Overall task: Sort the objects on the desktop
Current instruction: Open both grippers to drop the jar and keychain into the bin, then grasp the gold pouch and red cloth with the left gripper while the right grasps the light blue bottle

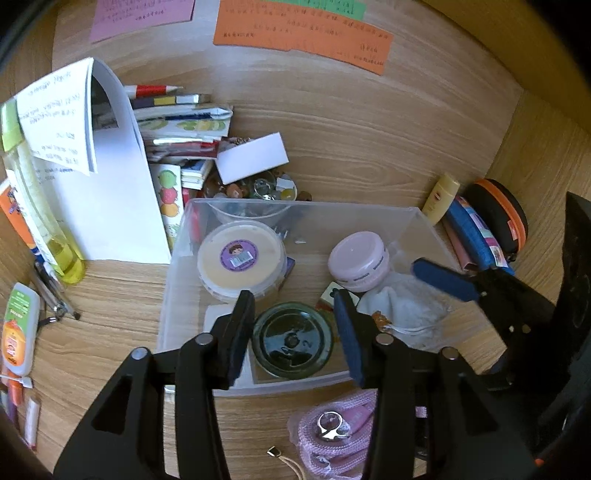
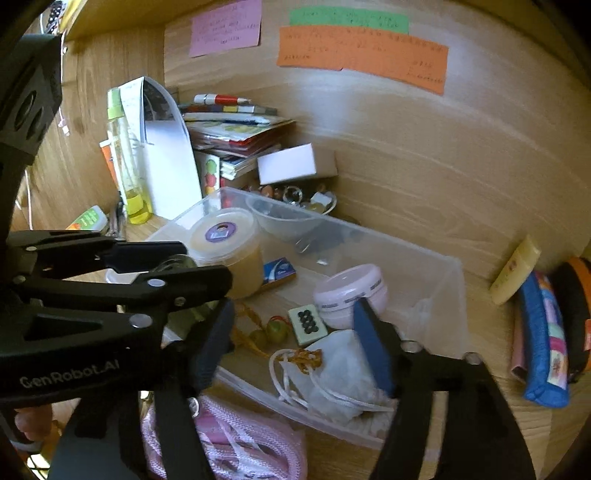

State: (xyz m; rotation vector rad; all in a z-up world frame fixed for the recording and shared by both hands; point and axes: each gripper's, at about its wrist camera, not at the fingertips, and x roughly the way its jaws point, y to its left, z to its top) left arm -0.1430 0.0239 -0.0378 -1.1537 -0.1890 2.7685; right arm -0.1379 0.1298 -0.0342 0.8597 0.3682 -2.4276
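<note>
Left claw open astride upright jar

Left wrist view: mounted behind the left gripper, angled steeply down, close over the clear plastic bin on the wooden desk. Right wrist view: behind the right gripper, looking down from the bin's right side, lower and more slanted. Shared by both: bin contents, pink jar, coloured notes on the back wall.
</note>
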